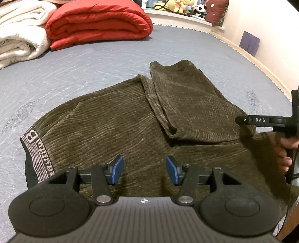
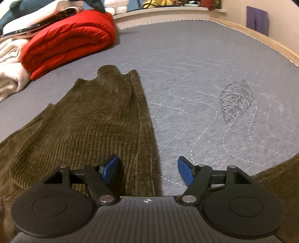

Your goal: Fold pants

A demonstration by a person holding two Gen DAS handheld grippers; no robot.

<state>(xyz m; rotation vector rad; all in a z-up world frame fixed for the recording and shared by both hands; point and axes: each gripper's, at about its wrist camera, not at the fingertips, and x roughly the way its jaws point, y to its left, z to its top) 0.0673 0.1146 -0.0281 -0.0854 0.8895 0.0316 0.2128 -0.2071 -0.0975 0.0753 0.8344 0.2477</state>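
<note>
Olive-brown corduroy pants (image 1: 119, 119) lie mid-bed on the grey quilted mattress (image 1: 74, 74), legs doubled back over the seat, lettered waistband at their left end. Left gripper (image 1: 144, 170) and right gripper (image 2: 147, 172): both spread, holding nothing.

Bed (image 2: 196, 61) filled most of both views, covered in grey-blue quilted mattress cover with white wavy dashed stitching. Dark leaf motif (image 2: 235, 100) printed on it. Folded red quilt (image 1: 99, 24) lay at far side, white blanket (image 1: 20, 31) just beside it. Pale wooden bed frame (image 2: 261, 40) curved along right edge. Cream wall (image 1: 276, 24) behind carried purple patch (image 1: 249, 43). Stuffed toys (image 1: 177, 6) crowded ledge beyond bed. Light looked warm, indoor.
</note>
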